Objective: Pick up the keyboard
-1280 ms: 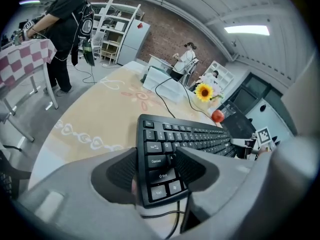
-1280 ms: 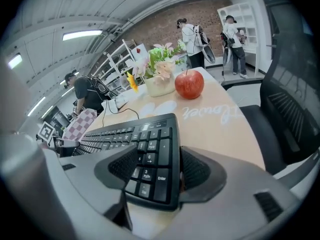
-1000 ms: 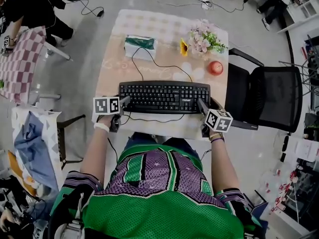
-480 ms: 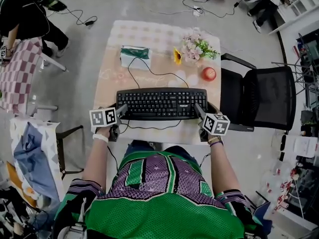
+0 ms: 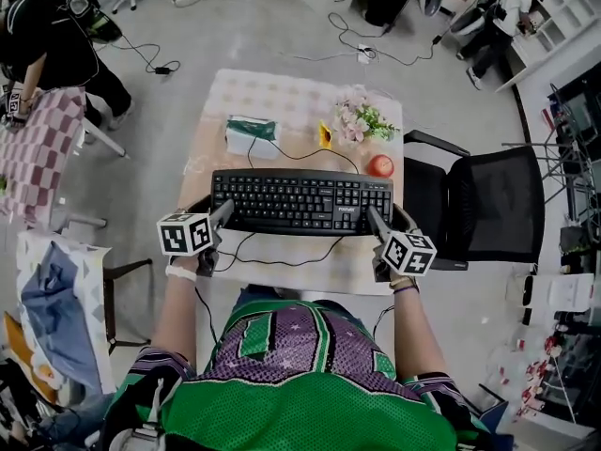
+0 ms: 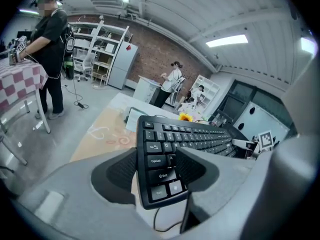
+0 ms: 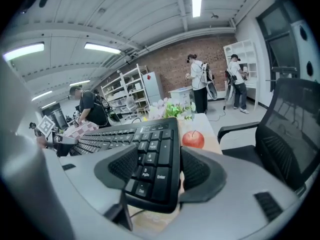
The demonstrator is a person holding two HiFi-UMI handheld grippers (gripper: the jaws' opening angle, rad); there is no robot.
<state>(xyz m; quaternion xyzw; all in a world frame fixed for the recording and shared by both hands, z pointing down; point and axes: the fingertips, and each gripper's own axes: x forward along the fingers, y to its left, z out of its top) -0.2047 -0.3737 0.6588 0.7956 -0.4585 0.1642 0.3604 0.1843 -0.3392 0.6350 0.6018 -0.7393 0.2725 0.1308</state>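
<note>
The keyboard [image 5: 300, 201] hangs crosswise between the two tools, over the near half of the table [image 5: 282, 97]. The left tool [image 5: 223, 212] is clamped on its left end at the Shift keys. The right tool [image 5: 373, 218] grips its right end at the number pad, near an apple [image 5: 380, 165].
</note>
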